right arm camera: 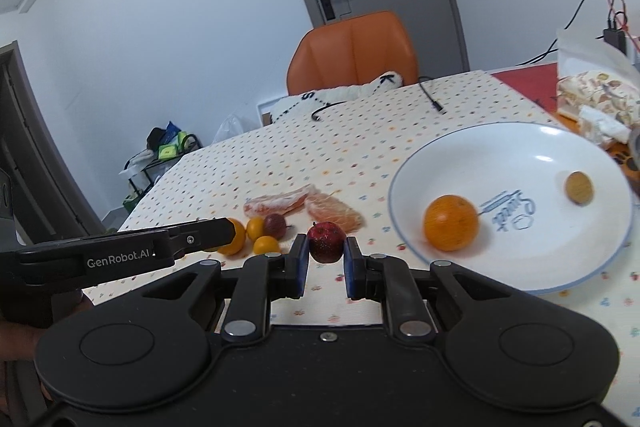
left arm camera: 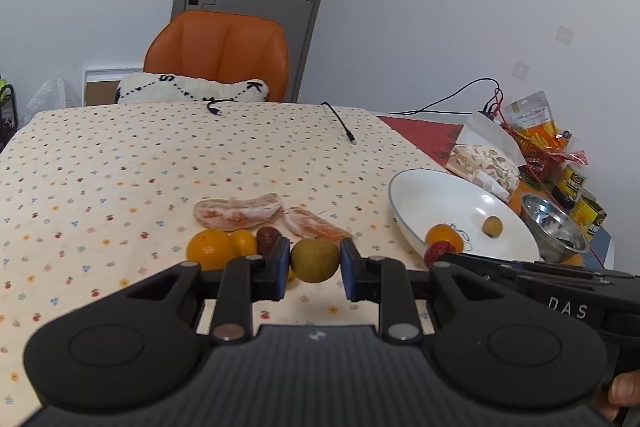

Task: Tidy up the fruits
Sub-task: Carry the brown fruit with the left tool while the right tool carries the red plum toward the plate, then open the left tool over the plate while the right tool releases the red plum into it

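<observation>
- The left gripper (left arm camera: 315,261) pinches a brown-green fruit (left arm camera: 315,260) between its blue pads, lifted above the bench (left arm camera: 120,167).
- The right gripper (right arm camera: 326,247) pinches a dark red fruit (right arm camera: 327,241); in the left view only part of that fruit shows, at the tip of the right gripper's arm.
- The left gripper's body hides a yellow fruit below its left pad; only a sliver shows.
- In the right view the left gripper's arm crosses from 9 o'clock and covers part of the big orange (right arm camera: 234,235) in the pile.
- A person's fingers (left arm camera: 624,393) show at the lower right edge of the left view, cut off.
- The pile lies on the bench at 12 o'clock of the left gripper: two peeled segments (left arm camera: 238,211), small yellow fruits (right arm camera: 267,245) and a dark plum (right arm camera: 275,225).
- The plate (right arm camera: 560,147) sits at 2 o'clock of the right gripper, holding an orange (right arm camera: 451,223) and a small brown fruit (right arm camera: 579,187), blurred and well apart.
- Beyond the plate, at 2 o'clock in the left view: a snack bag (left arm camera: 486,159), a steel bowl (left arm camera: 554,227) and cans (left arm camera: 574,183), partly hidden by one another.
- Two cables (left arm camera: 340,123) lie at the bench's far edge, before an orange chair (left arm camera: 220,51).
</observation>
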